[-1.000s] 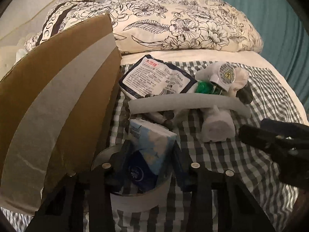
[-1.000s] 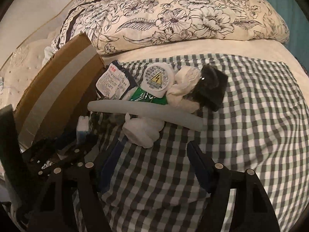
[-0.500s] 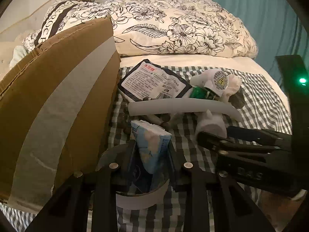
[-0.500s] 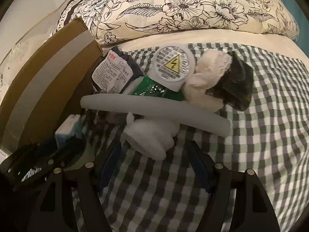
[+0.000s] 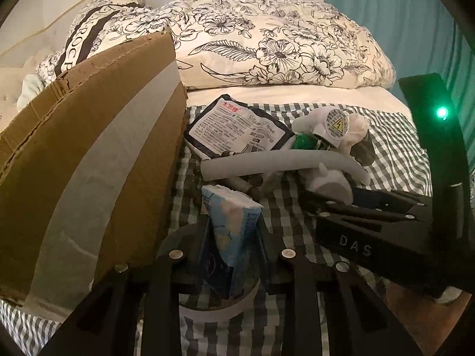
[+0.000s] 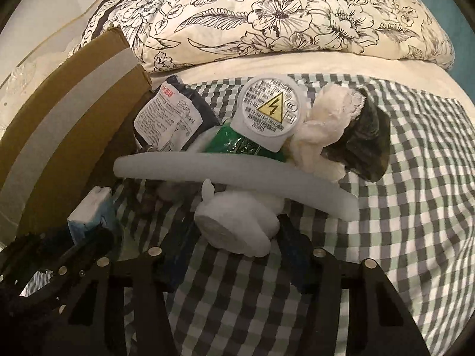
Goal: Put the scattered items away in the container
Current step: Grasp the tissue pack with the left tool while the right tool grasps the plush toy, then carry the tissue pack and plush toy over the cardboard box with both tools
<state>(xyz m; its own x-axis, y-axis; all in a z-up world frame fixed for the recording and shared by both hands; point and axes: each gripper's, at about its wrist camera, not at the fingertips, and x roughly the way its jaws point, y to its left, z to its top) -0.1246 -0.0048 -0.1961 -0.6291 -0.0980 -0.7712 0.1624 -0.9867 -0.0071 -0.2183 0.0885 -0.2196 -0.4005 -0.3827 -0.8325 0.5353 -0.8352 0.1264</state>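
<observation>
Two grippers working: left gripper (image 5: 234,237) clamps tissue pack (image 5: 234,222) beside box (image 5: 89,163); right gripper (image 6: 234,237), closing, straddles white roll (image 6: 237,225) on cloth (image 6: 400,207). Roll looks soft, light; grip mid-body.

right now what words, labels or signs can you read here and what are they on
"DAS": on the black body of the right tool.
"Tissue Paper", in script: on the dark tissue pack; its red brand characters and fine print are too small to read.
Yellow lightning-bolt warning triangle: on the round white device label; the text around it is too blurred.
"ROC", part of a word: on the striped pillow.
</observation>
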